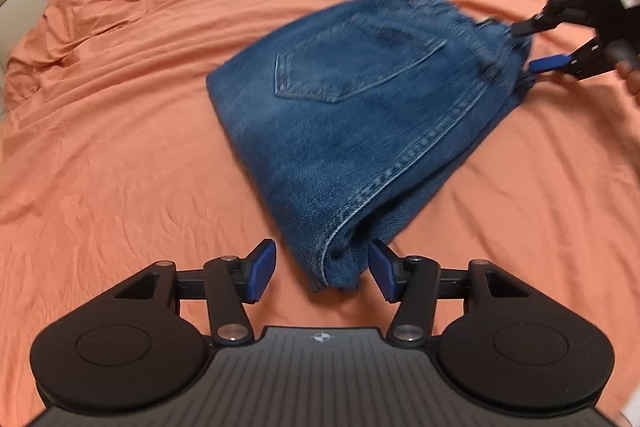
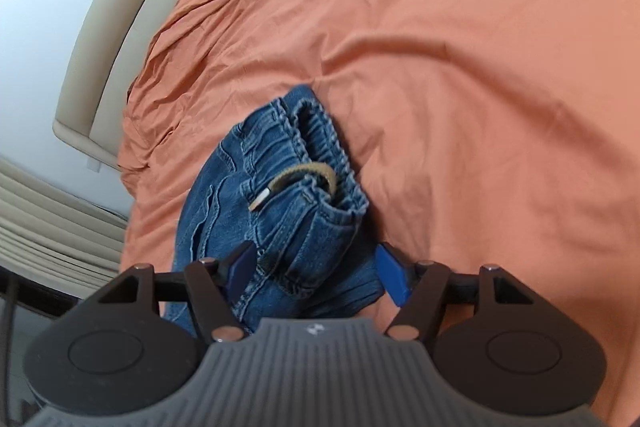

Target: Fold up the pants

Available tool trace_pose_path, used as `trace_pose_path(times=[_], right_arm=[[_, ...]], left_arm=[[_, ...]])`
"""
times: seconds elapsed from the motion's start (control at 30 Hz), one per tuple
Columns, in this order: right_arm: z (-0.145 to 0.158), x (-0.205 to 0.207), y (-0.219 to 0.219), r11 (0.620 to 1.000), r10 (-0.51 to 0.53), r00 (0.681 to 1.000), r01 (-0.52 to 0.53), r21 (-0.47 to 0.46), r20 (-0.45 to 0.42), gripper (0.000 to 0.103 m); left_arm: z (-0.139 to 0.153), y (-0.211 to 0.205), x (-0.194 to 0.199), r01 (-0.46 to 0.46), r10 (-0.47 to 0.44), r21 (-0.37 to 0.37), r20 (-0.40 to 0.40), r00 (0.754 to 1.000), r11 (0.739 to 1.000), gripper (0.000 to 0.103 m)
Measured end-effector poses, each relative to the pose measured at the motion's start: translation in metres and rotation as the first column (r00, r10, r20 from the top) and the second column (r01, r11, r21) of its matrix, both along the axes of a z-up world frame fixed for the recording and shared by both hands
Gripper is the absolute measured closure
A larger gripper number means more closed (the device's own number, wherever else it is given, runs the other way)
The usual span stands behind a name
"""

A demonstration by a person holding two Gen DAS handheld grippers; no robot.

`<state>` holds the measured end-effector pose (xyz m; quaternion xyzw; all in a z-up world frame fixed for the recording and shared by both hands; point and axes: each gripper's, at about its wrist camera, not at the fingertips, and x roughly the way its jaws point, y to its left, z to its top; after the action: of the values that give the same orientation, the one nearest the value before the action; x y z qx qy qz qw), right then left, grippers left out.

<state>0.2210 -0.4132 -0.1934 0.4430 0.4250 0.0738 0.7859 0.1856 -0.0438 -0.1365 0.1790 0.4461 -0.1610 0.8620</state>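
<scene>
Both grippers stand wide, gripping nothing: the left gripper (image 1: 322, 273) brackets the near folded end of the jeans (image 1: 360, 107), the right gripper (image 2: 316, 277) the far-right waistband (image 2: 316, 163); the bundle's long axis runs between them on the orange bedcover (image 1: 120, 147), neither nearer
</scene>
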Motion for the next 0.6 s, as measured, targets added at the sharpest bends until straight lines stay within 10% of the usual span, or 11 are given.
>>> trace_pose_path(times=[0.17, 0.3, 0.6], right_arm=[[0.008, 0.007, 0.001, 1.0, -0.005, 0.999, 0.004, 0.028, 0.042, 0.085], [0.045, 0.0, 0.005, 1.0, 0.028, 0.982, -0.027, -0.006, 0.184, 0.089], [-0.008, -0.005, 0.002, 0.997, 0.007, 1.0, -0.008, -0.078, -0.015, 0.092]], left_arm=[[-0.014, -0.009, 0.013, -0.04, 0.039, 0.054, 0.03, 0.999, 0.998, 0.076], [0.003, -0.013, 0.002, -0.02, 0.005, 0.127, 0.122, 0.993, 0.992, 0.083], [-0.034, 0.01, 0.005, -0.063, 0.065, 0.084, -0.032, 0.997, 0.994, 0.089]])
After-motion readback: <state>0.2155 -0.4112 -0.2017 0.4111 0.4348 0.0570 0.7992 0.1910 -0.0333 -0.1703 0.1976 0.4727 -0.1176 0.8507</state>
